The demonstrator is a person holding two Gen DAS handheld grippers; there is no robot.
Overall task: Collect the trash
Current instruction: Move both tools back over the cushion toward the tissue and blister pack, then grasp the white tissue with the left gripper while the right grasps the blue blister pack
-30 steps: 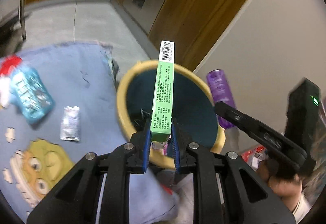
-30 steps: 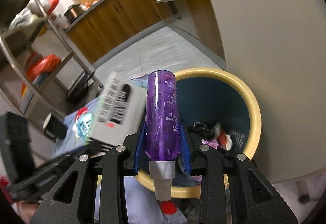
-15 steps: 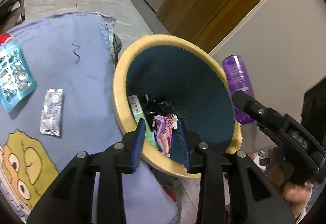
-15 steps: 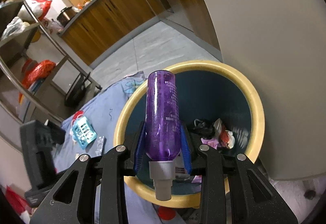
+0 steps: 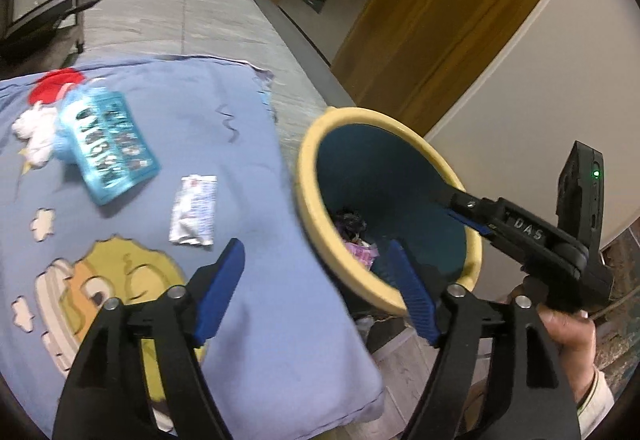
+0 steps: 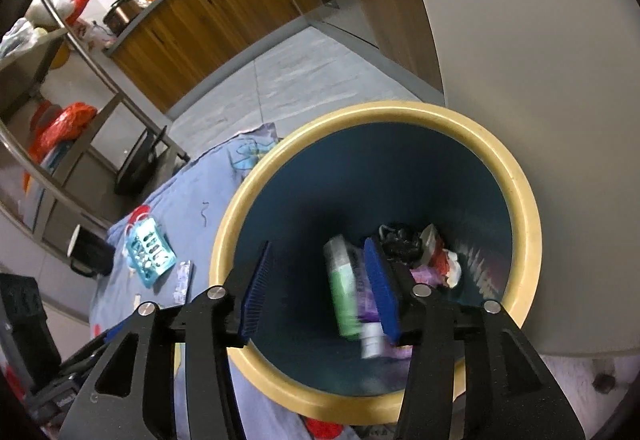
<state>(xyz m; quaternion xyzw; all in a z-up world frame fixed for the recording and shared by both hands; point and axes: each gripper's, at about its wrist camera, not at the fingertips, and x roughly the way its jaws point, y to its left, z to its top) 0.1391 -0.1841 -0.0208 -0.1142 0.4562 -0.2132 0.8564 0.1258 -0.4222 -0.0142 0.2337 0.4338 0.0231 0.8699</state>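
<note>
Both jaws are opening with nothing between them. The right hand-held gripper (image 6: 320,288) hangs over the yellow-rimmed bin (image 6: 524,199), where a purple bottle (image 6: 370,314) lies. The left hand-held gripper (image 5: 316,280) straddles its rim.

Both wrist views angled down, sharing bin (image 5: 316,207)

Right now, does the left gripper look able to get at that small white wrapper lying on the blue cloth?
Probably yes. The left gripper, its jaws opening with nothing between them, hangs above the blue cloth, and the white wrapper lies flat ahead of its left finger, nothing covering it. The bin stands off to the side.
</note>
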